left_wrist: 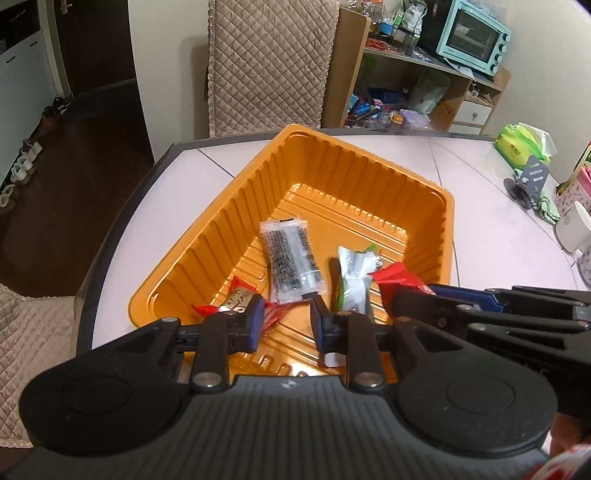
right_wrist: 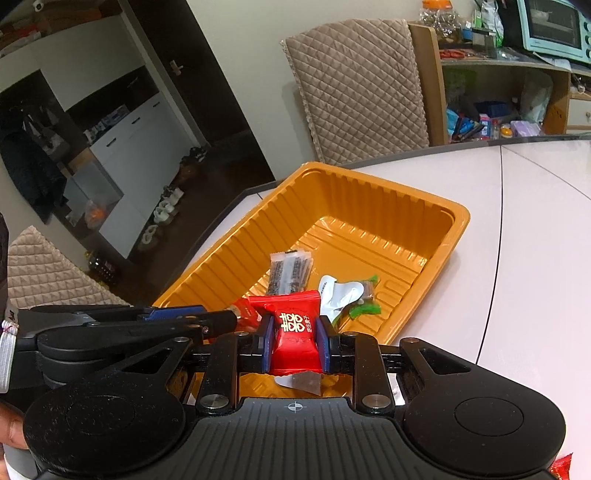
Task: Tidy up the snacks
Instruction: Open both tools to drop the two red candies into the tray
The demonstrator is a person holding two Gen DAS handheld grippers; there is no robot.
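An orange plastic tray (left_wrist: 436, 236) (right_wrist: 458, 221) sits on the white table. In it lie a clear packet of dark seeds (left_wrist: 290, 262) (right_wrist: 290, 271), a white and green packet (left_wrist: 354, 280) (right_wrist: 343, 295) and a red candy (left_wrist: 236, 299). My left gripper (left_wrist: 287, 325) is open and empty over the tray's near end. My right gripper (right_wrist: 294, 341) is shut on a red candy with gold characters (right_wrist: 295, 336) above the tray's near end; it shows in the left wrist view (left_wrist: 395, 277) too.
A quilted chair (left_wrist: 269, 62) stands behind the table. Tissue pack (left_wrist: 524, 142), a phone stand (left_wrist: 528, 184) and cups (left_wrist: 572, 221) sit at the table's right. Cluttered shelves with a mint oven (left_wrist: 476, 35) are beyond. Another red candy (right_wrist: 561, 467) lies near the bottom right.
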